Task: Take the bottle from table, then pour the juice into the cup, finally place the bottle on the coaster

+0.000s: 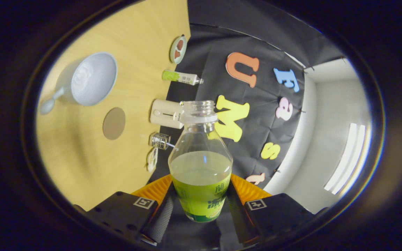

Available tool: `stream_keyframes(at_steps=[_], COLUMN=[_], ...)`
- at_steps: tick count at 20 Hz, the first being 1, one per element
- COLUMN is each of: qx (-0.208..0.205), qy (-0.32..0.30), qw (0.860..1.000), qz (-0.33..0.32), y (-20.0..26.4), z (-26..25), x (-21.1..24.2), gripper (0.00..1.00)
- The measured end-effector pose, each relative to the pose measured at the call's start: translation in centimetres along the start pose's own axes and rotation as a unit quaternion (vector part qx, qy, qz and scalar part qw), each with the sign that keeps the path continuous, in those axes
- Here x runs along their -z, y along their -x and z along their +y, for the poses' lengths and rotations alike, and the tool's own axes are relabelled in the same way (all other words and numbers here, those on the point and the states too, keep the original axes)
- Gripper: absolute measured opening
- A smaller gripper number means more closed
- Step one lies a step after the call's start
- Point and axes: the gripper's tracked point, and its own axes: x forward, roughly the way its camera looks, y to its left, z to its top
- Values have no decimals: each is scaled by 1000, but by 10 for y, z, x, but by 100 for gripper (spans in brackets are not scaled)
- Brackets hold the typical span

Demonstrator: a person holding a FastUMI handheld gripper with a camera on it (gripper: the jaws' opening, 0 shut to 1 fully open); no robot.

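Green juice half fills the clear, uncapped plastic bottle (200, 164), pinched at its labelled base between both fingers of the claw (200, 209). The view is rolled, so the pale wooden tabletop (82, 164) stands at nine o'clock. Judging by this, the pour is in hand: next the bottle's mouth must reach the pale blue handled cup (91, 79) at ten o'clock, beyond the round brown coaster (114, 123).

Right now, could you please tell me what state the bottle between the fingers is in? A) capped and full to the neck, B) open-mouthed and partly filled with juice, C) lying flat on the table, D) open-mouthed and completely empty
B: the bottle has no cap on its mouth, green juice fills only its lower part, and both fingers press on its sides.
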Motion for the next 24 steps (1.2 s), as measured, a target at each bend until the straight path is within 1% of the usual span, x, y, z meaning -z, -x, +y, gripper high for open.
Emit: stream_keyframes(at_steps=[1, 2, 3, 4, 6, 8, 9, 10, 12, 14, 15, 17, 18, 19, 22, 24], qx=[-18, -37, -53, -68, -110, -146, -155, -152, -127, -112, -118, -141, -146, -149, -170, -170], qy=[-49, -102, -159, -213, -305, -373, -398, -418, -450, -468, -479, -502, -516, -536, -602, -637], qw=[999, 994, 986, 975, 946, 916, 904, 895, 884, 876, 870, 853, 843, 831, 779, 751], qz=[1, -2, -1, -1, 1, 0, 0, 3, -6, -20, -23, -31, -31, -29, -35, -35], y=[0, 1, 2, 4, 9, 12, 12, 11, 6, 1, -1, -2, -4, -6, -15, -29], z=[5, 8, 11, 14, 20, 22, 19, 16, 2, -4, -1, 2, 0, -1, 0, -4], x=[-1, -2, -4, -5, -9, -13, -15, -13, -11, -12, -13, -20, -20, -20, -28, -31], gripper=[81, 81, 81, 81, 81, 81, 81, 81, 81, 81, 81, 81, 81, 81, 80, 80])
